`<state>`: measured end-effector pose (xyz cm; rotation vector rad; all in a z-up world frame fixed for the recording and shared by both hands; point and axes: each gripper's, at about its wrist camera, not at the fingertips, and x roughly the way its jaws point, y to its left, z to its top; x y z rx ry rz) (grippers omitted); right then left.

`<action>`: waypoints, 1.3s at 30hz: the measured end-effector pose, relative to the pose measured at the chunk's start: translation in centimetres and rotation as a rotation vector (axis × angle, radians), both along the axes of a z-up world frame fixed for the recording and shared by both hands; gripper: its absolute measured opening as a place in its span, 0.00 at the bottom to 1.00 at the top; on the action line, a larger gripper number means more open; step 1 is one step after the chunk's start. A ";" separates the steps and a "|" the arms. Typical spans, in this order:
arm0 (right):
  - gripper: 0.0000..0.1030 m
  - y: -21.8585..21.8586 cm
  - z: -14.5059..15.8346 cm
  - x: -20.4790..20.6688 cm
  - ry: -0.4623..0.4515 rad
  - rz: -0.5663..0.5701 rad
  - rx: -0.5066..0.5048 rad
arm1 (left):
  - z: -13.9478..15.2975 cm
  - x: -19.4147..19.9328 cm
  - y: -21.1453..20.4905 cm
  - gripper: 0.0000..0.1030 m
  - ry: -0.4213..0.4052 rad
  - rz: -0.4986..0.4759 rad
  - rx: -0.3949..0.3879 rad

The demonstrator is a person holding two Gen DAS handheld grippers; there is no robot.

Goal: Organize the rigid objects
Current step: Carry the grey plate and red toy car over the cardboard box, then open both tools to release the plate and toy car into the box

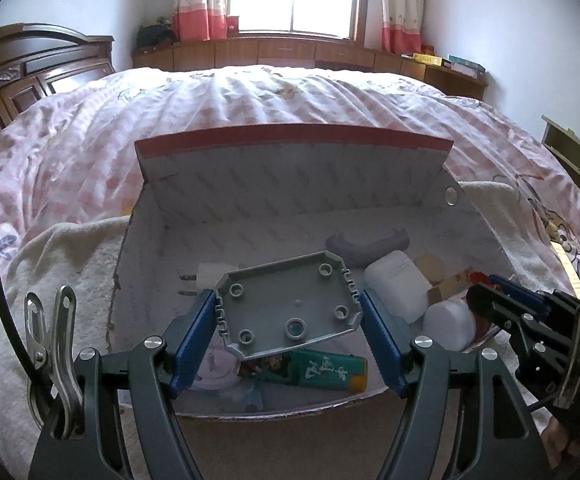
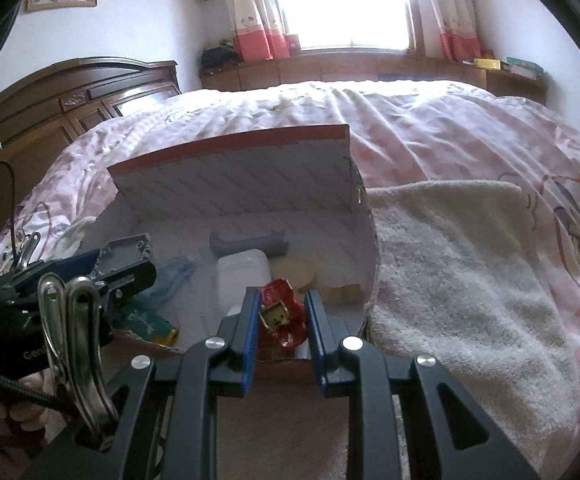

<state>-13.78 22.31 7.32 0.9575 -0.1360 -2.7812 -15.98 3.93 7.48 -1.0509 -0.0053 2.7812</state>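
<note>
An open cardboard box (image 1: 146, 248) with a raised lid sits on a white towel on the bed. My left gripper (image 1: 288, 308) is shut on a grey plastic plate (image 1: 286, 304) with round studs, held flat over the box's front part. My right gripper (image 2: 282, 320) is shut on a small red toy figure (image 2: 280, 316) with a yellow face, just over the box's near right corner; it also shows in the left wrist view as the right gripper (image 1: 485, 304). Inside the box lie a green tube (image 1: 317, 372), a white container (image 1: 397, 284), a grey curved piece (image 1: 365, 246) and a white plug (image 1: 206, 276).
The box (image 2: 369, 240) rests on a white towel (image 2: 449, 260) that spreads to its right over the pink checked bedspread (image 1: 250, 96). A dark wooden headboard (image 2: 70, 96) stands at the left, a window with curtains and a wooden ledge behind. A person's hand (image 2: 6, 412) shows at the lower left.
</note>
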 end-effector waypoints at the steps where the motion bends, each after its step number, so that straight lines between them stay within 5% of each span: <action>1: 0.23 0.0 0.0 -0.1 0.002 0.000 0.004 | -0.1 -0.1 0.0 0.70 -0.004 -0.001 0.001; 4: 0.24 -0.2 0.0 -0.1 0.006 -0.001 0.014 | -0.5 -0.3 0.0 0.70 -0.032 0.001 0.001; 9: 0.48 -0.4 0.1 0.1 0.015 0.009 -0.008 | -0.8 -0.4 -0.1 0.71 -0.040 0.025 -0.014; 13: 0.56 -0.6 0.4 0.4 0.030 0.013 0.004 | -0.4 -0.1 -0.3 0.73 -0.013 0.037 -0.022; 30: 0.57 0.3 0.3 1.2 0.042 0.018 -0.034 | -0.1 0.5 -0.4 0.76 -0.002 0.031 -0.021; 39: 0.66 -0.2 0.2 1.4 0.053 0.033 -0.020 | -0.4 0.7 -0.6 0.76 -0.011 0.033 -0.008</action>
